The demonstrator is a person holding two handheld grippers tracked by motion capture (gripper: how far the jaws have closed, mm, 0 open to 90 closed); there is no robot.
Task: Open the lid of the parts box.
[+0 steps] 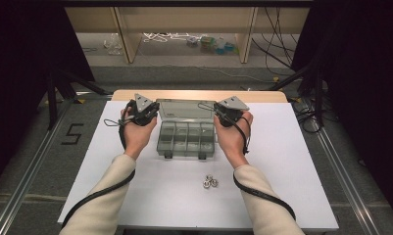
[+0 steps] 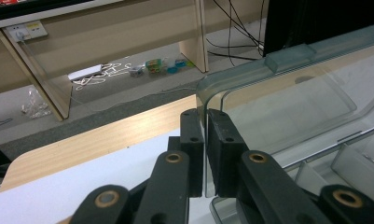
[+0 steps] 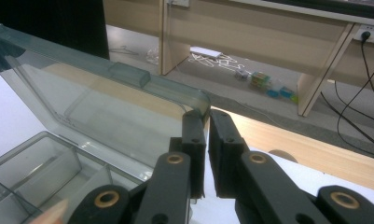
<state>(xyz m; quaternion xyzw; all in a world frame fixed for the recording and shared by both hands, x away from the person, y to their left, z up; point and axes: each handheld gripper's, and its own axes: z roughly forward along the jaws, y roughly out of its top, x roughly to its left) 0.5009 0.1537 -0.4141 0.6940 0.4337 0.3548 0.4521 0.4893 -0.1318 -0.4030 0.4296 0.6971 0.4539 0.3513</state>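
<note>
A clear grey plastic compartment box (image 1: 186,142) stands mid-table with its lid (image 1: 184,108) raised toward the far side. My left gripper (image 1: 156,111) is shut on the lid's left corner; in the left gripper view the jaws (image 2: 205,119) pinch the lid's edge (image 2: 287,93) between the pads. My right gripper (image 1: 215,111) is shut on the lid's right corner, and the right gripper view shows its jaws (image 3: 208,119) clamped on the lid (image 3: 96,100). The compartments (image 3: 31,163) look empty.
Three small metal nuts (image 1: 209,181) lie on the white table top (image 1: 292,161) in front of the box. Beyond the table's wooden far edge (image 1: 199,95) are a shelf unit, loose cables and small items on the floor.
</note>
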